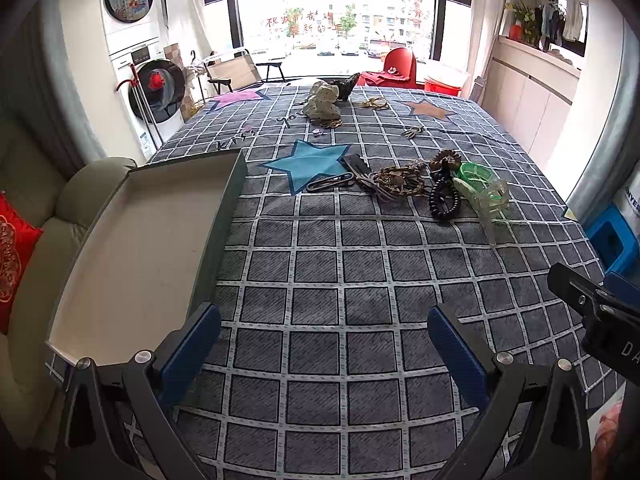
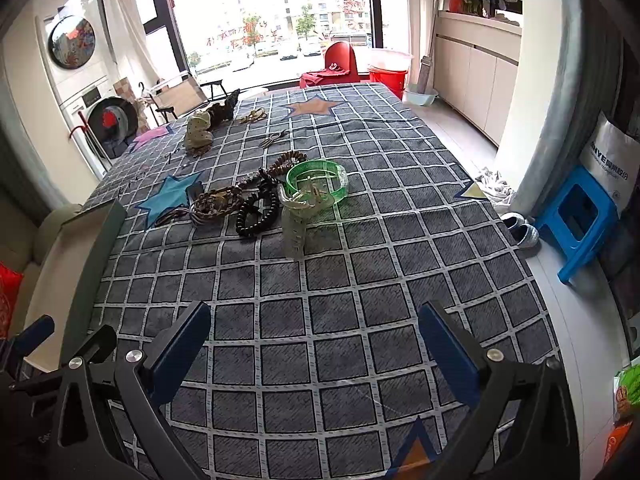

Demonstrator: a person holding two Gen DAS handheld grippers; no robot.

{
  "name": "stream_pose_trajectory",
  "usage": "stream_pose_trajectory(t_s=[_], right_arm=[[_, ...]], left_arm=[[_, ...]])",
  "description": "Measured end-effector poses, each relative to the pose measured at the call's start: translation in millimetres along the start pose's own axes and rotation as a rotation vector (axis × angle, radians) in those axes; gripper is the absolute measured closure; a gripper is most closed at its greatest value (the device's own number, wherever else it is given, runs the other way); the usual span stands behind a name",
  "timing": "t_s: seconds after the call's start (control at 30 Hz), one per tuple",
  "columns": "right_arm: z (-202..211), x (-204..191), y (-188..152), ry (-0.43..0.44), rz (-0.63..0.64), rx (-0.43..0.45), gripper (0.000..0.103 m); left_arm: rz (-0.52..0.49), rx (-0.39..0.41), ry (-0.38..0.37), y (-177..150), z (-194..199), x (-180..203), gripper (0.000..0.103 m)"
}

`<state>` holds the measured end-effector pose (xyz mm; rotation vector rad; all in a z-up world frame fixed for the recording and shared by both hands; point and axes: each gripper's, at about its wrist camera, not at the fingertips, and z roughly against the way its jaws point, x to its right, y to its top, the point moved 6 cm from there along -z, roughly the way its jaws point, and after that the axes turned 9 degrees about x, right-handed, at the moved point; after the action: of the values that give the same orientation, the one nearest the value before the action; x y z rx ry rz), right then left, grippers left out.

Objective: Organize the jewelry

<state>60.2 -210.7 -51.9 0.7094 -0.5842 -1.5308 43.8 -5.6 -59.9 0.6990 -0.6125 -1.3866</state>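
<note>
Jewelry pile (image 1: 416, 184) lay mid-desk on checked cloth (image 1: 320, 272), right of and beyond open tray (image 1: 132, 248). Green bangle (image 2: 316, 180) at pile's far right, clear hair claw (image 2: 296, 216) touching it, black coil tie (image 2: 258, 210) just left. Left tongs (image 1: 324, 352) and right tongs (image 2: 314, 344) gaped wide, gripping nothing, nearer than pile.
</note>
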Motion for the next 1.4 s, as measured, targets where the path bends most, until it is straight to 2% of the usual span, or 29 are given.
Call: stream_pose_trajectory(t_s=[0.7, 1.4], right_arm=[[9.3, -13.5, 8.7, -0.001, 0.065, 0.038, 0.000], [-0.2, -10.5, 12.0, 0.000, 0.067, 0.026, 0.000]], left_arm=[[0.010, 0.007, 0.010, 3.9, 3.0, -5.1, 0.000], [0.004, -0.019, 0.013, 5.1, -9.1, -0.8, 0.000]])
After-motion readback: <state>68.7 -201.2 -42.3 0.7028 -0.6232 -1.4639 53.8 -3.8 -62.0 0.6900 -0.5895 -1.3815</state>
